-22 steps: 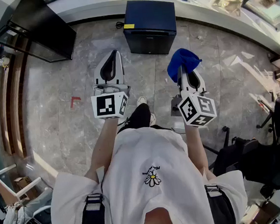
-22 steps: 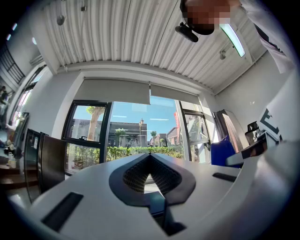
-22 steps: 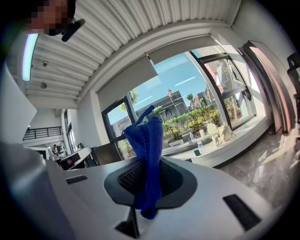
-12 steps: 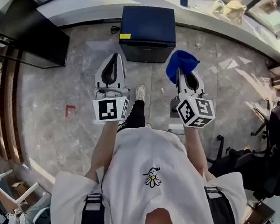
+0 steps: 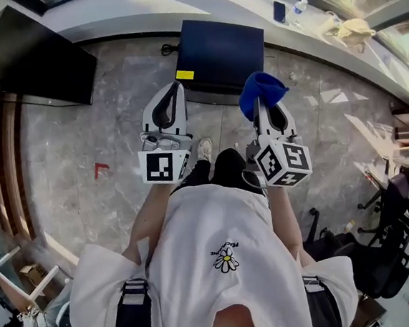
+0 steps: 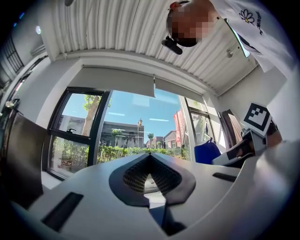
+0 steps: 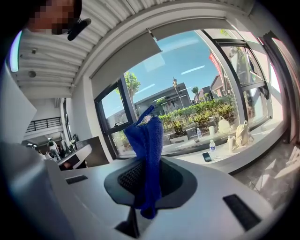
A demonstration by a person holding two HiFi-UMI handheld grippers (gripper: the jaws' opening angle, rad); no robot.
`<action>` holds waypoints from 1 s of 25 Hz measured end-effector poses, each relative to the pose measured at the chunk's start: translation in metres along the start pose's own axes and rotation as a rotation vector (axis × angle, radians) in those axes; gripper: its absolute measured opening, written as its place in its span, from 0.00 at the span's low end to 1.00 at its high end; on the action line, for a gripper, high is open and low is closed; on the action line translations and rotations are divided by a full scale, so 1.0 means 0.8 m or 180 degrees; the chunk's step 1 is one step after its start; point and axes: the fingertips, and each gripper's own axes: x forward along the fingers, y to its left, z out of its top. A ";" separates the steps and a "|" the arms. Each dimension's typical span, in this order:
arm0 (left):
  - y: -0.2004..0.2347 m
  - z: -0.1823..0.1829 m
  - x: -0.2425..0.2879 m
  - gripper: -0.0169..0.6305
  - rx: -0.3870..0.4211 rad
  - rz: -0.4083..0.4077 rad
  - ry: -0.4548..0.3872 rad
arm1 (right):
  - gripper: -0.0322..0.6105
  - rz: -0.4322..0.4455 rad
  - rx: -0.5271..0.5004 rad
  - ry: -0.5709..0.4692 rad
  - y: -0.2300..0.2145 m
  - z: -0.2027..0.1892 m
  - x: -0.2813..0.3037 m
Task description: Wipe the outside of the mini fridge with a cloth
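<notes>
Mini fridge (image 5: 224, 53), dark blue, on floor (image 5: 107, 125) against window ledge (image 5: 147, 17); yellow label (image 5: 185, 75) at near left corner; interior not visible.
Right tongs (image 5: 264, 110) clamped on blue cloth (image 5: 261, 89); cloth bunched over tips, near fridge's front right corner, contact unclear.
Left tongs (image 5: 174, 90) closed, nothing between them, near label.
Fridge appears in head view only.
Right gripper view: cloth draped down through tongs; phone (image 7: 206, 156), bottle (image 7: 213, 148), bag (image 7: 242, 133) on ledge.
Left gripper view: windows, ribbed ceiling.

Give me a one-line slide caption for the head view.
Person faces a dark blue mini fridge, right gripper clamping a blue cloth, left gripper shut and empty.
</notes>
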 end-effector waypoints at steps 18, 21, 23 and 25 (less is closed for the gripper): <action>0.071 -0.044 0.229 0.03 0.0196 0.0445 0.0142 | 0.15 0.0275 0.0288 0.0351 -0.101 0.056 0.225; 0.085 -0.075 0.254 0.03 0.0197 0.0441 0.0306 | 0.15 0.0329 0.0314 0.0362 -0.090 0.057 0.261; 0.097 -0.099 0.273 0.03 0.0140 0.0418 0.0384 | 0.15 0.0328 0.0336 0.0374 -0.086 0.054 0.287; 0.107 -0.122 0.293 0.03 0.0030 0.0383 0.0407 | 0.15 0.0296 0.0350 0.0425 -0.083 0.043 0.311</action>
